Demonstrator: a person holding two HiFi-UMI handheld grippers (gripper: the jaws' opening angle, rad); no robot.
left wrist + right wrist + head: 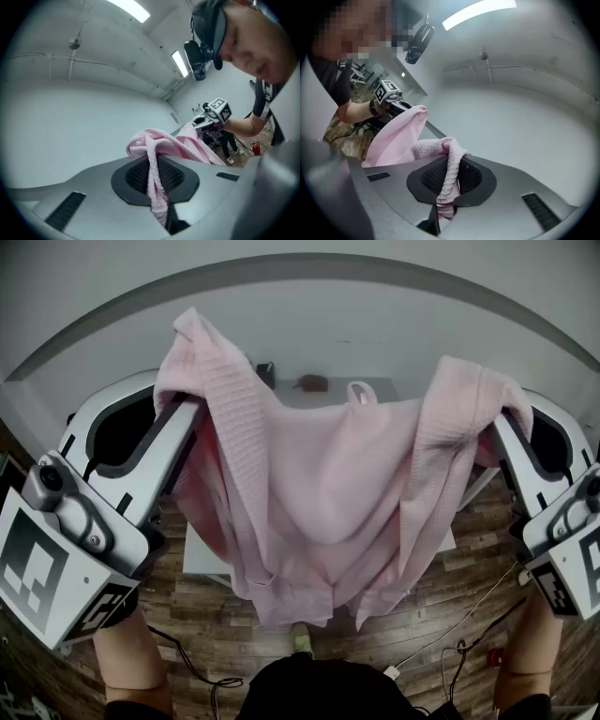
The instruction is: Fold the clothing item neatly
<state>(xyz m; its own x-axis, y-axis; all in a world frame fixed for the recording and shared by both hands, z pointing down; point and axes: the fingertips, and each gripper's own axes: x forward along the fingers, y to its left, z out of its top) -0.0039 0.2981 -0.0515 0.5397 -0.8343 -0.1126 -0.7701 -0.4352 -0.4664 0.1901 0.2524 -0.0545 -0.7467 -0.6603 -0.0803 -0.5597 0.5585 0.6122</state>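
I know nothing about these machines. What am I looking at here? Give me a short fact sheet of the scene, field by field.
item: pink garment, waffle-textured
where: held up in the air, stretched between the two tongs, hanging loose above a white table
left tongs: closed on a bunch of the fabric at one top corner
right tongs: closed on the fabric at the other top corner
folding: not yet begun
floor: wood planks
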